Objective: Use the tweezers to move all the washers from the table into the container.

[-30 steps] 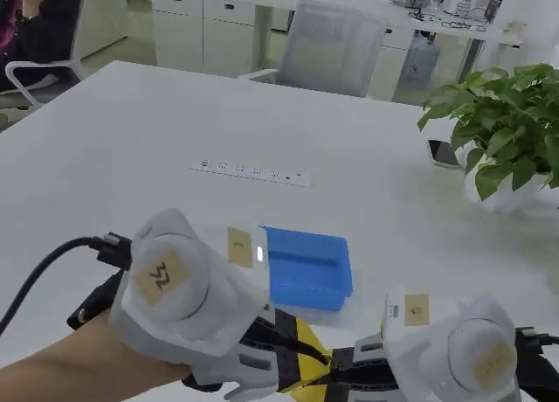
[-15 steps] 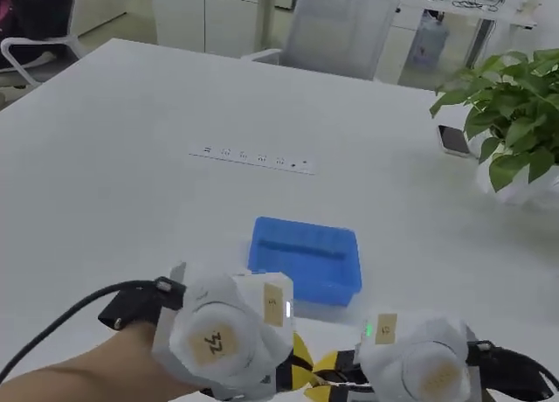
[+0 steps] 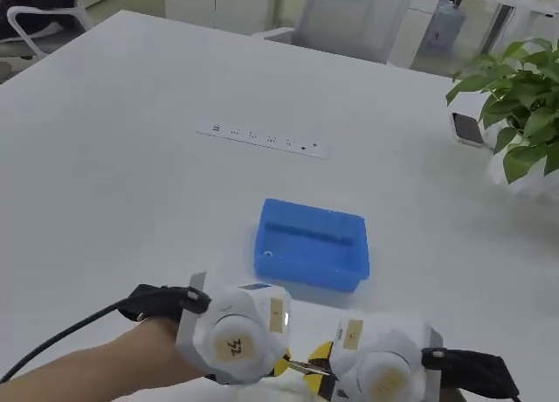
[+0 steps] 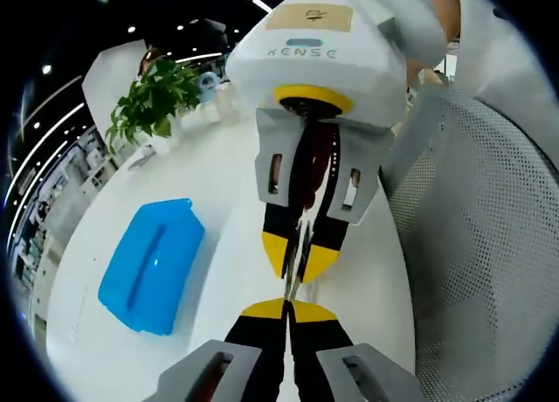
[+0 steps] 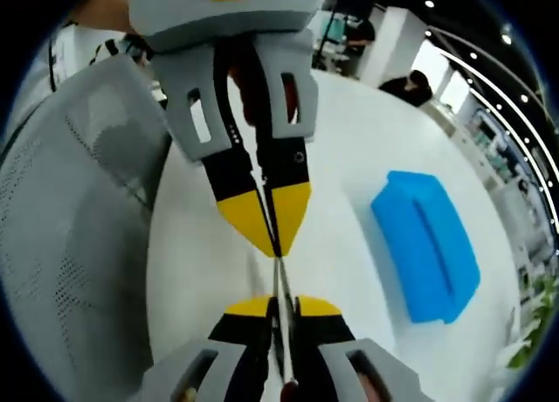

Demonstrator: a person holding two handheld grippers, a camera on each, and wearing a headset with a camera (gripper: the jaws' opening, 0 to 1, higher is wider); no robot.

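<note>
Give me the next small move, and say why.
Probably open the left gripper: it and the right gripper both pinch the tweezers tip to tip, so neither can work them. The container sits just ahead.

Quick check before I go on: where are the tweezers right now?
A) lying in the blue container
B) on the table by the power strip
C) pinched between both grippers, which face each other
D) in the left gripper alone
C: the tweezers span the gap between the left gripper and the right gripper. Both pairs of jaws are closed on them, on the near side of the blue container.
</note>
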